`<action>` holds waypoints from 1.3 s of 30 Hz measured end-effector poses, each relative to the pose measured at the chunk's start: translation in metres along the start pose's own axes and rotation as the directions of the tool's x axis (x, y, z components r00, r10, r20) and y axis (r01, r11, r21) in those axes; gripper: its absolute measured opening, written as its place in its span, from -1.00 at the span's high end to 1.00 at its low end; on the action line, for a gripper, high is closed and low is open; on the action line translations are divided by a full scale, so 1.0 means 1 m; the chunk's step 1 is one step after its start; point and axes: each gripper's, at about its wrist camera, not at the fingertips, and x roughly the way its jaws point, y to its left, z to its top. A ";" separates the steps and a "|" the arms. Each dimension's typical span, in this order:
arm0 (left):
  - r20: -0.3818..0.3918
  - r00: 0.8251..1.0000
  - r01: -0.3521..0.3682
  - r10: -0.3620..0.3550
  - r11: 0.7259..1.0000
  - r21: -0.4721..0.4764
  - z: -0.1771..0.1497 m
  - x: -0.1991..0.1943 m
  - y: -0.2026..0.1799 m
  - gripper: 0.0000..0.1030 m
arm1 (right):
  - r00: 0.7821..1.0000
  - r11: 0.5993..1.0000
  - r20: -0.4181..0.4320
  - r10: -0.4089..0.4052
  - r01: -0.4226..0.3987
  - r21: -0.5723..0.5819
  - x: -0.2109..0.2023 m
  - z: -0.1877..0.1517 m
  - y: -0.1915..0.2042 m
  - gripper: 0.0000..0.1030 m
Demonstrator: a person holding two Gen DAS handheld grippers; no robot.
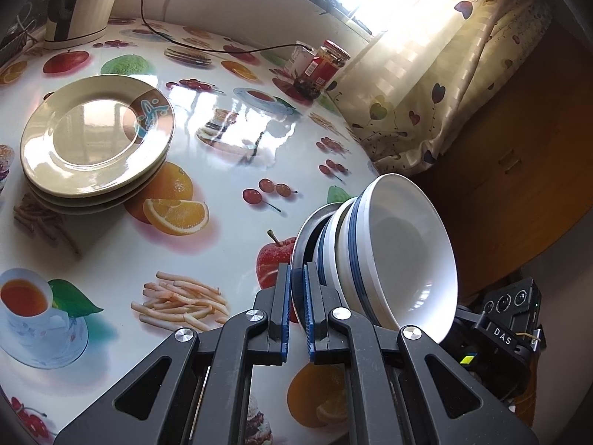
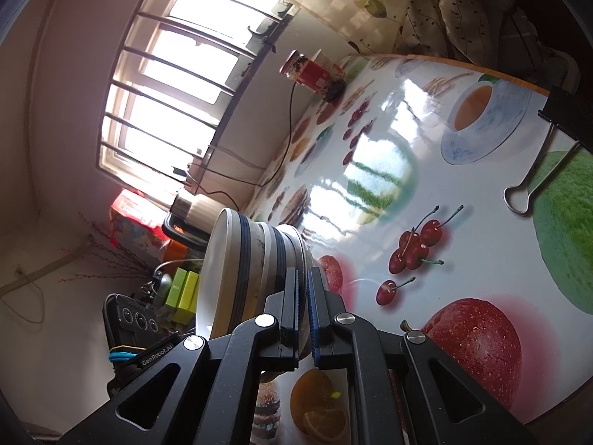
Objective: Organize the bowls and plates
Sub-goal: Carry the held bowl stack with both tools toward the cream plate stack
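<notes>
Beyond the nested stack of white bowls with blue bands (image 1: 374, 256), toward the wall, sits a stack of three beige glazed plates (image 1: 97, 134), well apart from it, nothing between but bare tabletop. Left gripper (image 1: 296, 278) is clamped tight on the grey metal rim at the bottom of the bowl stack; right gripper (image 2: 304, 285) pinches the same stack from the opposite side. Stack is tipped on edge, off the surface, at the table's edge. At least two banded bowls countable, exact count unclear.

Further past the plates: cream electric kettle (image 1: 87, 0) with a black cord (image 1: 207, 46). Red-labelled glass jar (image 1: 322, 68) stands near the patterned curtain (image 1: 444, 85). One binder clip (image 2: 545, 163) grips the table edge.

Surface: glossy fruit-print tablecloth (image 1: 222, 170). Barred window (image 2: 174, 85) behind, strong backlight.
</notes>
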 end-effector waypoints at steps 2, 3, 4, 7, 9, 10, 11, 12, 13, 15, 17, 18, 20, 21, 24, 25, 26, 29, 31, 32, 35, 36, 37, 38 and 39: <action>0.009 1.000 -0.001 0.001 1.000 -0.002 0.002 -0.003 0.001 0.89 | 1.000 1.000 -0.005 0.005 -0.005 -0.006 0.003 0.002 0.003 0.85; 0.012 1.000 -0.004 0.004 1.000 -0.003 0.003 -0.005 0.002 0.89 | 1.000 1.000 -0.007 0.007 -0.007 -0.007 0.004 0.003 0.005 0.85; 0.015 1.000 -0.006 0.006 1.000 -0.005 0.005 -0.006 0.002 0.89 | 1.000 1.000 -0.010 0.009 -0.010 -0.008 0.006 0.004 0.007 0.85; 0.024 1.000 -0.014 0.015 1.000 -0.011 0.009 -0.011 0.005 0.89 | 1.000 1.000 -0.019 0.019 -0.019 -0.012 0.013 0.008 0.012 0.85; 0.031 0.999 -0.022 0.022 1.000 -0.018 0.012 -0.014 0.008 0.89 | 0.999 0.999 -0.028 0.022 -0.023 -0.022 0.018 0.009 0.017 0.85; 0.033 0.999 -0.025 0.026 0.999 -0.021 0.013 -0.016 0.009 0.89 | 0.999 0.999 -0.032 0.025 -0.026 -0.025 0.020 0.010 0.019 0.85; 0.035 0.999 -0.027 0.028 0.999 -0.023 0.014 -0.017 0.011 0.89 | 0.999 0.999 -0.035 0.027 -0.028 -0.027 0.023 0.010 0.021 0.85; 0.037 0.999 -0.029 0.030 0.999 -0.027 0.015 -0.018 0.012 0.89 | 0.999 0.999 -0.040 0.027 -0.028 -0.028 0.026 0.010 0.023 0.85; 0.037 0.999 -0.031 0.032 0.999 -0.031 0.016 -0.019 0.014 0.89 | 0.999 0.999 -0.045 0.027 -0.028 -0.029 0.028 0.011 0.024 0.85; 0.040 0.999 -0.031 0.033 0.999 -0.041 0.017 -0.021 0.018 0.89 | 0.998 0.999 -0.052 0.031 -0.033 -0.034 0.032 0.012 0.027 0.85; 0.046 0.998 -0.034 0.036 0.998 -0.049 0.020 -0.024 0.020 0.89 | 0.998 0.998 -0.060 0.037 -0.039 -0.039 0.037 0.012 0.031 0.85; 0.049 0.998 -0.037 0.040 0.998 -0.050 0.021 -0.025 0.021 0.89 | 0.997 0.998 -0.063 0.039 -0.042 -0.041 0.039 0.013 0.033 0.85; 0.055 0.997 -0.043 0.046 0.998 -0.053 0.023 -0.029 0.023 0.89 | 0.997 0.998 -0.072 0.042 -0.045 -0.044 0.044 0.013 0.035 0.85; 0.058 0.997 -0.045 0.049 0.998 -0.053 0.024 -0.031 0.025 0.89 | 0.996 0.998 -0.076 0.044 -0.048 -0.044 0.046 0.014 0.037 0.85; 0.066 0.996 -0.051 0.055 0.997 -0.061 0.027 -0.035 0.030 0.89 | 0.995 0.997 -0.088 0.050 -0.055 -0.048 0.053 0.015 0.041 0.85; 0.068 0.996 -0.054 0.059 0.996 -0.067 0.027 -0.036 0.031 0.89 | 0.994 0.997 -0.092 0.050 -0.055 -0.050 0.056 0.015 0.043 0.85; 0.069 0.996 -0.056 0.061 0.996 -0.072 0.028 -0.037 0.033 0.89 | 0.994 0.997 -0.097 0.049 -0.055 -0.053 0.058 0.015 0.044 0.85; 0.074 0.995 -0.059 0.066 0.994 -0.087 0.029 -0.040 0.038 0.89 | 0.993 0.996 -0.110 0.052 -0.059 -0.061 0.065 0.015 0.049 0.85; 0.078 0.995 -0.062 0.069 0.994 -0.091 0.030 -0.043 0.041 0.89 | 0.992 0.996 -0.117 0.052 -0.060 -0.066 0.070 0.016 0.052 0.85; 0.080 0.994 -0.063 0.070 0.994 -0.094 0.031 -0.044 0.043 0.89 | 0.991 0.996 -0.121 0.054 -0.062 -0.068 0.072 0.016 0.053 0.85; 0.086 0.993 -0.069 0.078 0.992 -0.101 0.033 -0.047 0.046 0.89 | 0.989 0.995 -0.134 0.057 -0.067 -0.073 0.079 0.017 0.056 0.85; 0.088 0.993 -0.070 0.079 0.992 -0.105 0.034 -0.048 0.048 0.89 | 0.989 0.995 -0.139 0.057 -0.067 -0.075 0.082 0.018 0.058 0.85; 0.091 0.993 -0.071 0.081 0.992 -0.108 0.034 -0.050 0.049 0.89 | 0.988 0.995 -0.142 0.057 -0.069 -0.077 0.084 0.018 0.059 0.85; 0.094 0.992 -0.072 0.082 0.991 -0.109 0.035 -0.051 0.051 0.89 | 0.988 0.994 -0.146 0.058 -0.071 -0.079 0.086 0.019 0.060 0.85; 0.096 0.992 -0.072 0.083 0.991 -0.113 0.036 -0.052 0.053 0.89 | 0.987 0.994 -0.149 0.059 -0.072 -0.082 0.088 0.019 0.062 0.85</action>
